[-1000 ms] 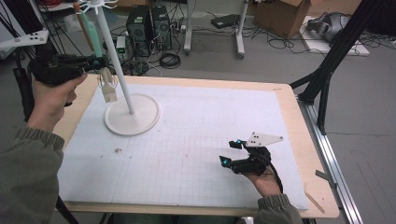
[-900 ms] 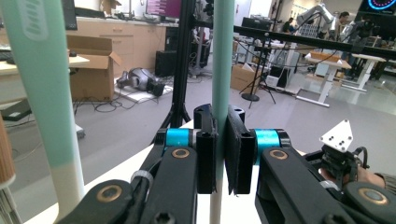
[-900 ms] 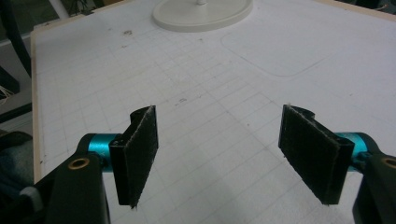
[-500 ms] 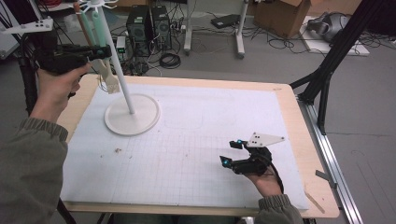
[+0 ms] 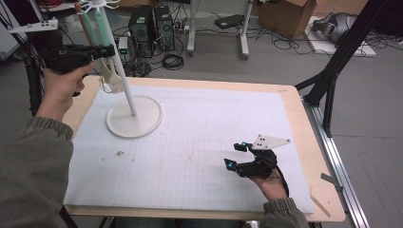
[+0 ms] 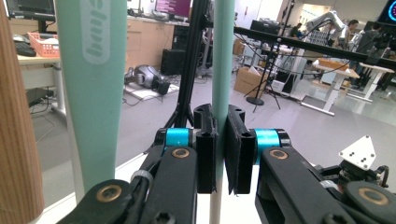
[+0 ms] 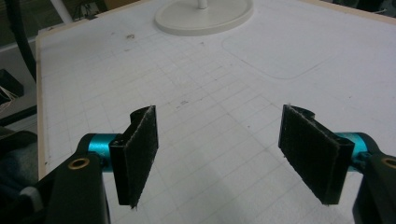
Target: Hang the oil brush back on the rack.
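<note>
Pinching one mint-green utensil handle (image 6: 223, 56), the left claw (image 6: 222, 154) contrasts with the spread, empty right claw (image 7: 224, 154).

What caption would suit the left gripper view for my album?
Left gripper clamped on a slim mint-green utensil handle, beside a wider mint-green handle and a wooden one.

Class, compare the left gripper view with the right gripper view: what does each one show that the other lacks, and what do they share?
Left gripper view: the left gripper shut on a mint-green utensil handle, a wider mint-green handle and a wooden handle beside it, with a workshop behind.

Right gripper view: the right gripper open over the white gridded mat, nothing between its jaws, and the stand's round base.

Both: a pair of black padded jaws on teal-collared arms.
</note>
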Tool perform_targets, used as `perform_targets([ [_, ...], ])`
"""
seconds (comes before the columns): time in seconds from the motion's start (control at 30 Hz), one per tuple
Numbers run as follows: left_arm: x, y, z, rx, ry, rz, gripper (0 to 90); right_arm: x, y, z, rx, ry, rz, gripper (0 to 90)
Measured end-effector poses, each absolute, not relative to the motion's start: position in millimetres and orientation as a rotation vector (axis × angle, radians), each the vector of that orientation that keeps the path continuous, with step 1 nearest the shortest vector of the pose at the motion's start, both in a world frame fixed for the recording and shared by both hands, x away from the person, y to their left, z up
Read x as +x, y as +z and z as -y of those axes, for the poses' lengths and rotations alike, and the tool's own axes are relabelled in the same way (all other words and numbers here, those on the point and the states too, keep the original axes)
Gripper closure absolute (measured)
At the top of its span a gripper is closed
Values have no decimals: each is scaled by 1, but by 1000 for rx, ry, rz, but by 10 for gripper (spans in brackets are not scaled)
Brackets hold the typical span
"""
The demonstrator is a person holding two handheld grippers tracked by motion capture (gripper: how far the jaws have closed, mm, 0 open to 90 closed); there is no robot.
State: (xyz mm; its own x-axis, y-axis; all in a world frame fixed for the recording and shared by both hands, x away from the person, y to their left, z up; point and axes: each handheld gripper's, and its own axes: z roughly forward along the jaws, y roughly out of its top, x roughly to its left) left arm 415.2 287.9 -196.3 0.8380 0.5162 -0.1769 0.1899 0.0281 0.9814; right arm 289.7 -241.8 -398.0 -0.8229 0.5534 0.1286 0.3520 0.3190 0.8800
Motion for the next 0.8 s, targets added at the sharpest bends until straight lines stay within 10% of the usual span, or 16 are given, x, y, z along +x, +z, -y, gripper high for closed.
perform_targets([
  [0.8,410,-201,-292,1539,360,-650,702,289,-398,240,807,1520,-2394,279],
])
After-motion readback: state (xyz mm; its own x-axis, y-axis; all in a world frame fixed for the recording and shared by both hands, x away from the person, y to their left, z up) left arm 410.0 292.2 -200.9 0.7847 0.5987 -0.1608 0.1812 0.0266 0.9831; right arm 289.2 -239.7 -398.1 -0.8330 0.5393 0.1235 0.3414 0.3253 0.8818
